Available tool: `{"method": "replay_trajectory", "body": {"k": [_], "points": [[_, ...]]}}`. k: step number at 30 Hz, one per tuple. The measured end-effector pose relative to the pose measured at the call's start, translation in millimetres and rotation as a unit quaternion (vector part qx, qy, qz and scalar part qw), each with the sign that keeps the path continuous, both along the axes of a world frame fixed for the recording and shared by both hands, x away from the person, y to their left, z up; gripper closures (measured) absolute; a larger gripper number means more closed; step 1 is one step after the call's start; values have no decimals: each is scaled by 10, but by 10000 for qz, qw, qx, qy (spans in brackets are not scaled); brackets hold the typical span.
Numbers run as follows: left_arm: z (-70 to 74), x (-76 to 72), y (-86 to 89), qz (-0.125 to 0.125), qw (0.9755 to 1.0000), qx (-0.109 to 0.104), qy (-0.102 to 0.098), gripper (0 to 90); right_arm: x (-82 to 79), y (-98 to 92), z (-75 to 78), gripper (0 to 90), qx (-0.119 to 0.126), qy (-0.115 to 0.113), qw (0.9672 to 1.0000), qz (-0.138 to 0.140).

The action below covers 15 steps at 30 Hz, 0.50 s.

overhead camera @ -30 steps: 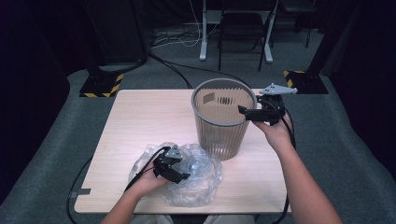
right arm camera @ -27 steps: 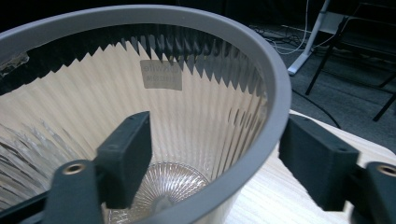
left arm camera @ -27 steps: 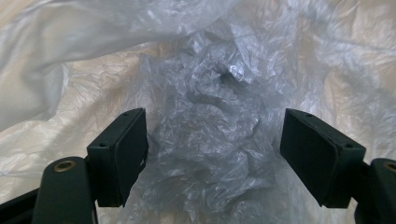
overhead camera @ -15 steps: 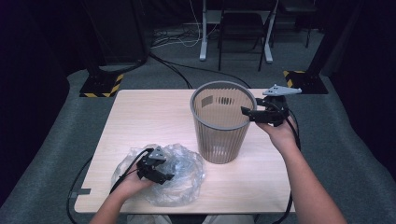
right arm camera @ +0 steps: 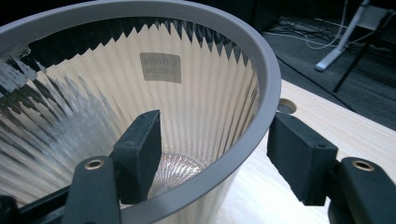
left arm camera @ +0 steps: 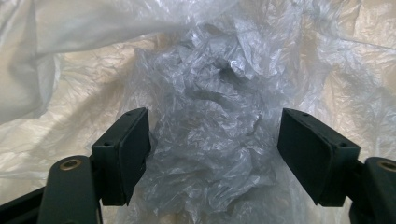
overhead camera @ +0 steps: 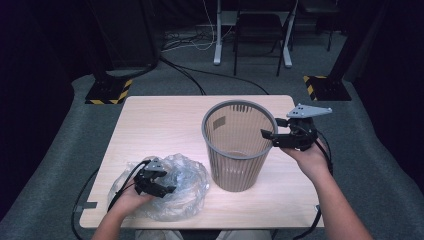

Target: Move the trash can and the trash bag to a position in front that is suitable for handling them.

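A pale wooden table (overhead camera: pixel 160 125) stands on a grey carpet in a dark room, with cables and metal chair legs behind it. On the table, toward the right, a grey plastic wastebasket with a slatted wall (overhead camera: pixel 235 150) stands upright, and it is empty inside. At the near left corner a crumpled transparent plastic bag (overhead camera: pixel 185 192) lies on the wood.

The left gripper (overhead camera: pixel 162 187) rests over the bag. In the left gripper view its two black jaws are spread wide, and a bunch of wrinkled film (left arm camera: pixel 210 140) sits between them; the pads do not press it.

The right gripper (overhead camera: pixel 270 138) is at the right side of the wastebasket's rim (right arm camera: pixel 252 135). In the right gripper view one jaw is inside the basket and the other is outside, so the rim passes between them. The jaws have just been closing, but gaps remain on both sides, and they do not pinch the rim yet.
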<state>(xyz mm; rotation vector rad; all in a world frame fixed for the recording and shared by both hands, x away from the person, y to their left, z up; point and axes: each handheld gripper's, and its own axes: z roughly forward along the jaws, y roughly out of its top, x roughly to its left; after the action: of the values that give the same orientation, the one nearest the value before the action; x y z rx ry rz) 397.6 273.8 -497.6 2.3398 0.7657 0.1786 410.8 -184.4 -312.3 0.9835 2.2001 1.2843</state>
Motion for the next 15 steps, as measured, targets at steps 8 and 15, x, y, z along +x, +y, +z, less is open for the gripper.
{"method": "replay_trajectory", "body": {"k": [8, 15], "points": [[-29, -40, 44, -157, 9998, 96, -17, 260, -289, 6, -20, 344, 87, -13, 9997, 242], [-46, -68, 68, -248, 9997, 73, 47, 262, -489, 27, -24, 343, 96, -13, 9993, 363]]}}
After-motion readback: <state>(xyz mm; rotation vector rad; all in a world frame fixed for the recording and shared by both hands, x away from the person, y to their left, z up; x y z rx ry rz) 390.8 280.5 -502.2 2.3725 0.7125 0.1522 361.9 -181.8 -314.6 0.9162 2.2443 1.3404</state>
